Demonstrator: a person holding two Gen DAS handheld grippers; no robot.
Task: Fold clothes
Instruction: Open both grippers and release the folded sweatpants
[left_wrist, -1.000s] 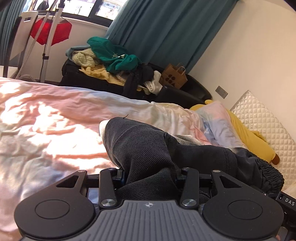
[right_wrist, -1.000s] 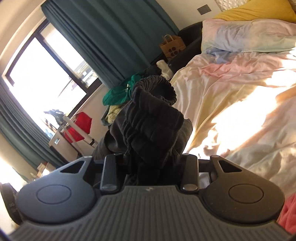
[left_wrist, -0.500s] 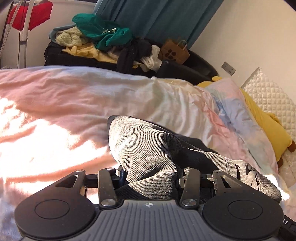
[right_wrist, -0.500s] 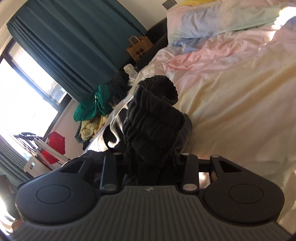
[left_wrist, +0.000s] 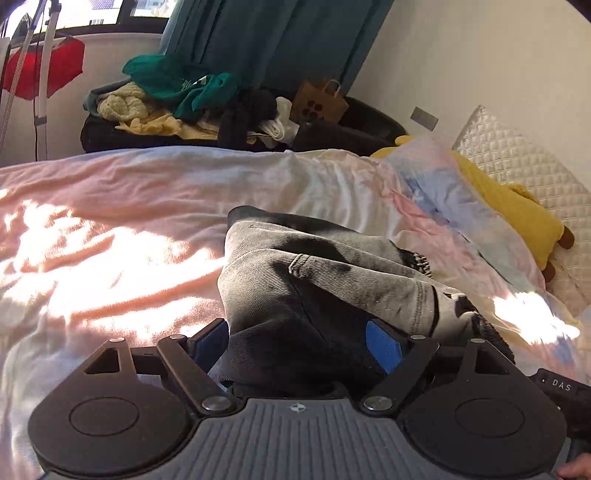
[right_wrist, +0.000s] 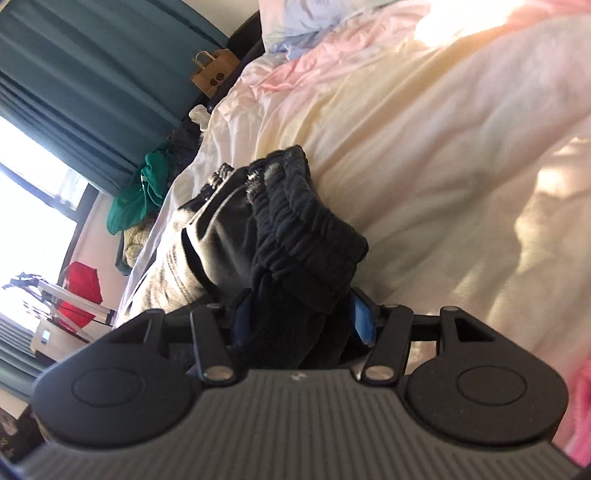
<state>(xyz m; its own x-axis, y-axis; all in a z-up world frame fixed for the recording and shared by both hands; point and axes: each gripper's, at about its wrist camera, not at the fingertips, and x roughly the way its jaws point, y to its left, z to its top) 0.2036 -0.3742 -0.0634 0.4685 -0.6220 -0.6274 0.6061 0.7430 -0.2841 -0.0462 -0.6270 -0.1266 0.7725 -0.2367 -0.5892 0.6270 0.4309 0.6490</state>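
Dark grey sweatpants (left_wrist: 332, 280) lying bunched on a bed (left_wrist: 110, 229) with a pastel duvet. Left gripper (left_wrist: 299, 347) spread wide, fabric lying loose between its blue pads. Right gripper (right_wrist: 301, 317) likewise spread around the elastic waistband (right_wrist: 295, 221). Pile of clothes (left_wrist: 177, 99) beyond the bed.

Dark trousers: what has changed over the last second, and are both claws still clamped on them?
Both have opened. The left claw and right claw now stand spread, blue pads showing, with the dark trousers lying loose between them. The trousers came down from mid-air onto the bedcover. The clothes pile by the curtain has not moved.
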